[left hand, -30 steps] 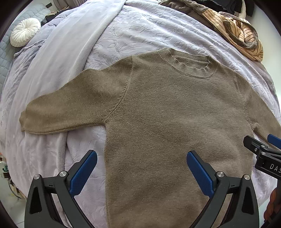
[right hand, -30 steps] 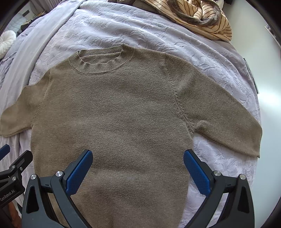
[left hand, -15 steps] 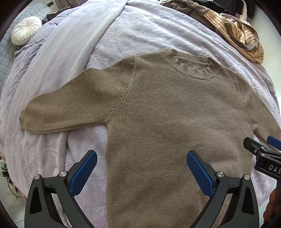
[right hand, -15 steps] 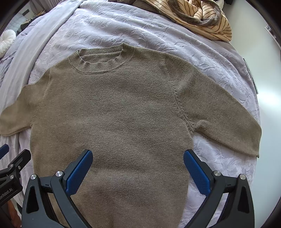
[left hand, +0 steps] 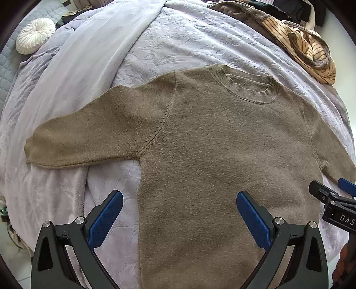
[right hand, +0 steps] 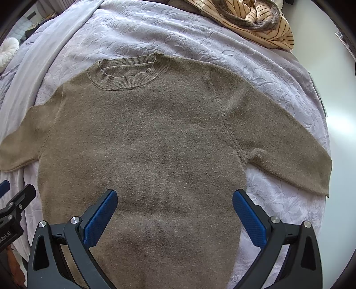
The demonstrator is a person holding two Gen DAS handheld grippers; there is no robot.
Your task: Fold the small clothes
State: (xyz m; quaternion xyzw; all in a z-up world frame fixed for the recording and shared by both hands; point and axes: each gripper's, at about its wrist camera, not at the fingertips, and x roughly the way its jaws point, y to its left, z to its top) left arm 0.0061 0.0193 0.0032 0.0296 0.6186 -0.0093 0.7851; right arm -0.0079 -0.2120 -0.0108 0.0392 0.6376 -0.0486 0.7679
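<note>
sweater (left hand: 200,155) lies flat on bedspread (left hand: 178,40); striped garment (left hand: 311,49) behind it, far right.

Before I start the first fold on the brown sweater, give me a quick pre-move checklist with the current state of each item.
1. Sweater lies flat, front up, on the bedspread: ok.
2. Both sleeves spread out, left sleeve and right sleeve not tucked under: ok.
3. Left claw open and empty, hovering over the sweater's lower left edge: ok.
4. Right claw open and empty above the lower body: ok.
5. Fold area free of other clothes; the striped garment sits apart, beyond the collar: ok.
6. Bottom hem straight: cannot tell, it is out of view behind the claws.
</note>
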